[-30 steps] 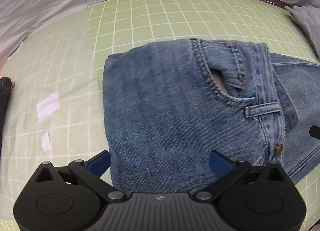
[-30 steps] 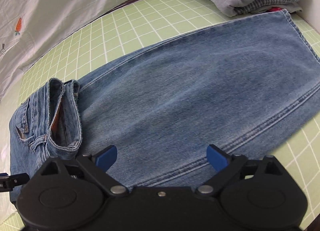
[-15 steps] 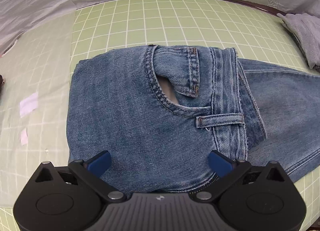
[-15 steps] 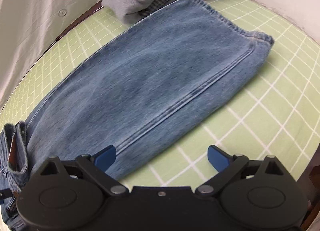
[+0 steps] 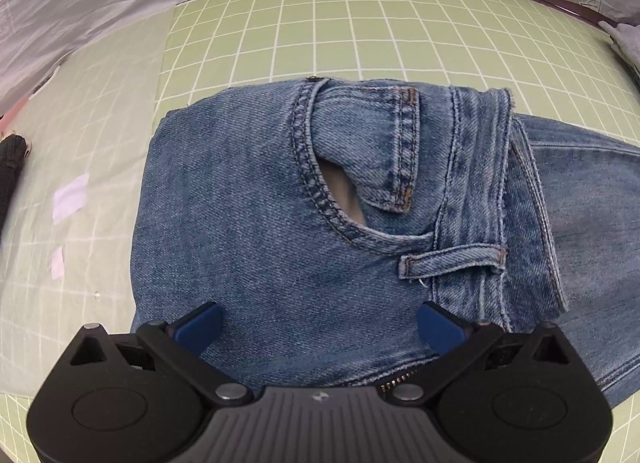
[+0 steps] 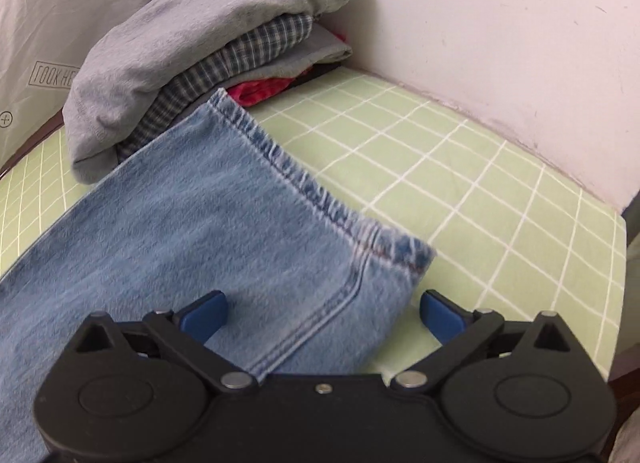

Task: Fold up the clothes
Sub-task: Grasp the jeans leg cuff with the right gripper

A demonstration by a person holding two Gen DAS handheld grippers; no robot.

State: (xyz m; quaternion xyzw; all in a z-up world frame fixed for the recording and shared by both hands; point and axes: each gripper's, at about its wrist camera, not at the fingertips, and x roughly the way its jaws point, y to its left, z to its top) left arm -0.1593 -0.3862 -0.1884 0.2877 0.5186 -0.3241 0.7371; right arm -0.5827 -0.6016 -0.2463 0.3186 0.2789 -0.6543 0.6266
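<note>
A pair of blue jeans (image 5: 260, 231) lies flat on the green grid mat (image 5: 360, 23), folded lengthwise. The left wrist view shows the waist end with a front pocket and belt loop (image 5: 452, 259). My left gripper (image 5: 320, 327) is open, just above the waist's near edge, holding nothing. The right wrist view shows the leg end of the jeans (image 6: 200, 231) with its hem (image 6: 304, 183). My right gripper (image 6: 324, 311) is open, its jaws straddling the near hem corner without gripping it.
A stack of folded clothes (image 6: 192, 35), grey on top with plaid and red beneath, sits at the mat's far corner against a white wall (image 6: 500, 23). White sheeting (image 5: 100, 3) borders the mat. White tape pieces (image 5: 70, 197) lie left of the jeans.
My right gripper has travelled along the leg from the waist to the hem corner. My left gripper has moved closer over the waist. Both stayed open.
</note>
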